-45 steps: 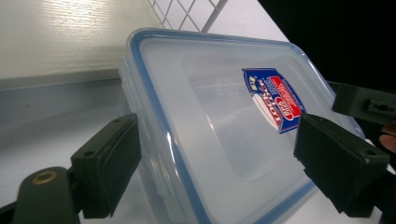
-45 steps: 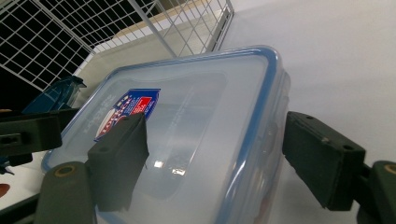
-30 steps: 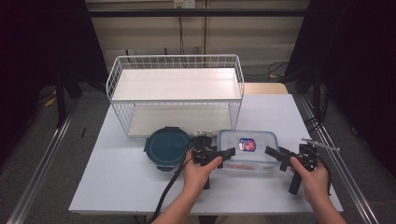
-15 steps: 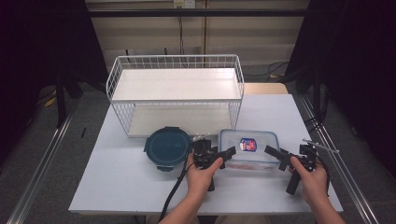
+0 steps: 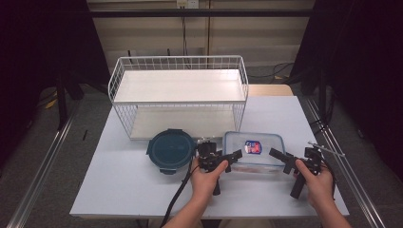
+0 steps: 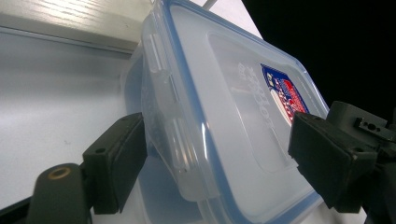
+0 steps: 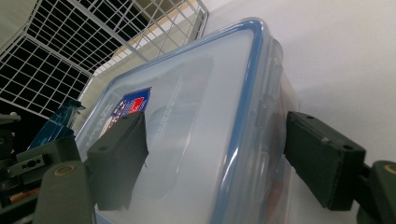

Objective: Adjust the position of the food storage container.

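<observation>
A clear rectangular container (image 5: 252, 151) with a blue-rimmed lid and a red and blue sticker lies on the white table (image 5: 119, 190). My left gripper (image 5: 227, 156) is at its left end. In the left gripper view the gripper (image 6: 215, 158) is open, its jaws have just been opening a little, and the container's latch edge (image 6: 177, 121) lies between them. My right gripper (image 5: 281, 159) is at the right end. In the right gripper view it (image 7: 215, 158) is open astride the container's rim (image 7: 252, 93), one jaw over the lid and one beside the wall.
A round dark teal container (image 5: 171, 151) with its lid on sits just left of the left gripper. Behind both stands a white wire rack (image 5: 180, 90) with two shelves. Bare table lies at the front left and the far right.
</observation>
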`<action>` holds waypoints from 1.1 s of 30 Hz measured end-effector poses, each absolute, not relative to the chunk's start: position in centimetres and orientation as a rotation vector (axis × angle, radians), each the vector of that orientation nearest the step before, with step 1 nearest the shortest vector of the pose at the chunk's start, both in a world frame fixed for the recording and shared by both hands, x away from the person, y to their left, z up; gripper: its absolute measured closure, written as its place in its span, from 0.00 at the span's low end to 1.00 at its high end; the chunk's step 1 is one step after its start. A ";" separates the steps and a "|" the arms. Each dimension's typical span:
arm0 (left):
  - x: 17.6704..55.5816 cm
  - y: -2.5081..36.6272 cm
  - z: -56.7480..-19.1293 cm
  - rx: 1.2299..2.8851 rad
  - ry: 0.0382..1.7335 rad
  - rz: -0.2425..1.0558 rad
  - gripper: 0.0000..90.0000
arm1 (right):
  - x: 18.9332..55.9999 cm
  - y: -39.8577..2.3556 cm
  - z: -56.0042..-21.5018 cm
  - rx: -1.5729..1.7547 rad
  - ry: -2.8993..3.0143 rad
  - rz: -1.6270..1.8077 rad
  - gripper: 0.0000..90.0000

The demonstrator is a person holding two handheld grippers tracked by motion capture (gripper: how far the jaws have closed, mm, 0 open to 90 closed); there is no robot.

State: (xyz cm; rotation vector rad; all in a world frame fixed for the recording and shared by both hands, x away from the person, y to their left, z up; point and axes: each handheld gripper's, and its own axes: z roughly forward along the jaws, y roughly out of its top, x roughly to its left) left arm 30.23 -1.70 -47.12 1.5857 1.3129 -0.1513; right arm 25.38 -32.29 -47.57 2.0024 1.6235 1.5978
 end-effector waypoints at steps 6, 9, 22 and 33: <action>30.1 -1.5 -46.8 1.584 1.324 -0.155 0.26 | 25.4 -32.3 -47.5 2.030 1.595 1.583 0.27; 29.9 -1.5 -46.4 1.556 1.316 -0.124 0.31 | 25.2 -32.4 -47.3 2.061 1.541 1.596 0.30; 29.7 -1.4 -46.2 1.461 1.355 -0.108 0.49 | 25.0 -33.4 -47.9 2.137 1.439 1.674 0.33; 30.1 -1.6 -47.1 1.484 1.351 -0.111 0.42 | 25.4 -33.6 -48.5 2.172 1.421 1.691 0.28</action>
